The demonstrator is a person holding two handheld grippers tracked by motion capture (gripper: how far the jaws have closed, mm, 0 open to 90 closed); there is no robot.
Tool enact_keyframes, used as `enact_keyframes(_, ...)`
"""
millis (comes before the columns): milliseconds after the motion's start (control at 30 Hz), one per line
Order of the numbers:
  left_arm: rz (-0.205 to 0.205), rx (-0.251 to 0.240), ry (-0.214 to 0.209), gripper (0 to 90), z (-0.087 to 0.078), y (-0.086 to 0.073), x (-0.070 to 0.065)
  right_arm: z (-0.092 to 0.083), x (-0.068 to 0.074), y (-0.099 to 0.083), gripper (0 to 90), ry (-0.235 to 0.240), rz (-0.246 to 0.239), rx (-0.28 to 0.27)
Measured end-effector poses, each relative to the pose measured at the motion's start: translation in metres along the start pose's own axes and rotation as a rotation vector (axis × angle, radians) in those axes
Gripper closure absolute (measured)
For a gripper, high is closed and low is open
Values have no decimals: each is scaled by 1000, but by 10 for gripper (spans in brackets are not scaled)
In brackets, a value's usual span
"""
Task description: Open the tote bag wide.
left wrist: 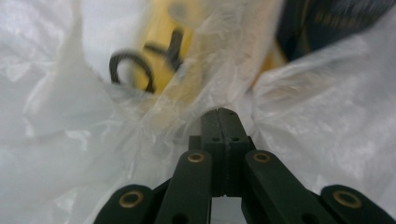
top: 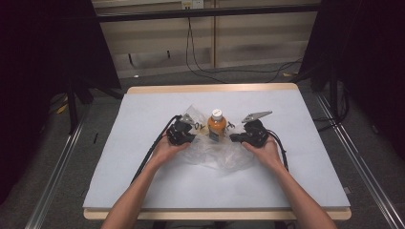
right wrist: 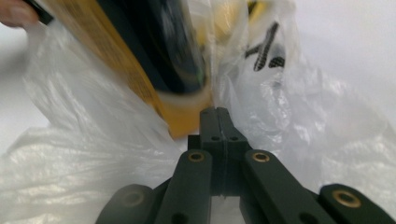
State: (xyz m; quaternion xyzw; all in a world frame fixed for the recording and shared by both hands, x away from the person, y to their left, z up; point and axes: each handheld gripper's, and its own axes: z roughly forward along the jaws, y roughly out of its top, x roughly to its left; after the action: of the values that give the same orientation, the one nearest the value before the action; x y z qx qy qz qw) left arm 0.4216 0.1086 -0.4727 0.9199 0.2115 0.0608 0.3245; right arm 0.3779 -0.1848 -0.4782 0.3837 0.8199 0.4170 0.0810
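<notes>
Nearest the lens, your left gripper (left wrist: pixel 223 114) has its fingers (left wrist: pixel 211 128) clenched together on a fold of the clear plastic bag (left wrist: pixel 84 154); your right gripper (right wrist: pixel 217 113) does the same, fingers (right wrist: pixel 229 128) pressed flat on the film on the opposite side; I judge you hold the two edges this way so that the mouth of the bag stays spread around the bottle, letting the film be drawn up or peeled down without the bottle tipping.

From the high view, your left gripper (top: pixel 184 128) and right gripper (top: pixel 241 137) sit on either side of the bottle (top: pixel 217 125), each just beside it, with the bag (top: pixel 224 160) crumpled and pooling toward you on the pale bench (top: pixel 143 105).

The bottle stands upright near the middle of the bench, between the two grippers, its lower part within the bag; it has a white cap, an orange-amber body and a dark label; in the right gripper view the bottle (right wrist: pixel 140 51) leans across the frame, blurred, with yellow and black bands; the bag is thin, wrinkled and translucent, with black print on a yellow patch (left wrist: pixel 161 51) that is too smeared to read.
</notes>
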Motion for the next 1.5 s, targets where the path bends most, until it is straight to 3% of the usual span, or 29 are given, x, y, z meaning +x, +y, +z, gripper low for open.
enact_keyframes(33, -15, 0, -19, 900, -2, -2, 1, -1, -1, -8, 900, 12, 4, 16)
enact_keyframes(67, 2, 12, -18, 900, -5, -5, 2, -1, -1, -8, 900, 12, 4, 16)
enact_keyframes(100, -21, -12, -20, 900, -5, -8, 1, -2, -1, -9, 900, 3, 5, 27)
enact_keyframes(200, 24, 25, -3, 900, -15, -16, 0, -3, 1, -11, 900, -30, -24, 69)
enact_keyframes(233, 5, 15, 5, 900, -17, -19, -2, -5, -2, -13, 900, -30, -32, 67)
enact_keyframes(267, 14, 33, 2, 900, -25, -26, -1, -10, -9, -16, 900, -61, -13, 64)
enact_keyframes(333, 19, 40, 11, 900, -28, -30, 1, -13, -14, -18, 900, -63, 2, 57)
enact_keyframes(400, -17, 11, 8, 900, -32, -38, 2, -19, -23, -21, 900, -81, 32, 56)
enact_keyframes(433, -12, 21, 0, 900, -36, -41, 4, -19, -23, -21, 900, -81, 32, 56)
enact_keyframes(500, 6, 25, -2, 900, -41, -48, 6, -23, -25, -21, 900, -138, -8, 77)
enact_keyframes(600, -25, 14, -11, 900, -46, -55, 7, -31, -39, -26, 900, -148, 30, 61)
enact_keyframes(700, -32, 0, -12, 900, -52, -63, 8, -38, -49, -30, 900, -168, 60, 51)
enact_keyframes(833, -17, 12, -6, 900, -56, -67, 6, -40, -51, -32, 900, -177, 55, 46)
enact_keyframes(967, -9, 23, 8, 900, -58, -67, 4, -42, -52, -32, 900, -223, 35, 58)
enact_keyframes(1033, 14, 40, 6, 900, -59, -67, 6, -43, -53, -32, 900, -225, 42, 55)
enact_keyframes(1067, -52, -12, -6, 900, -58, -71, 6, -44, -54, -34, 900, -230, 50, 44)
enact_keyframes(1200, -93, -61, -36, 900, -59, -76, 8, -43, -52, -34, 900, -202, 60, 20)
enact_keyframes(1267, -90, -68, -45, 900, -60, -75, 9, -44, -51, -32, 900, -185, 62, 3)
enact_keyframes(1300, -103, -100, -45, 900, -62, -74, 7, -46, -47, -27, 900, -160, 56, -33)
enact_keyframes(1333, -105, -100, -46, 900, -64, -73, 7, -48, -44, -25, 900, -151, 58, -51)
enact_keyframes(1500, -96, -131, -37, 900, -70, -69, 2, -54, -36, -19, 900, -117, 45, -78)
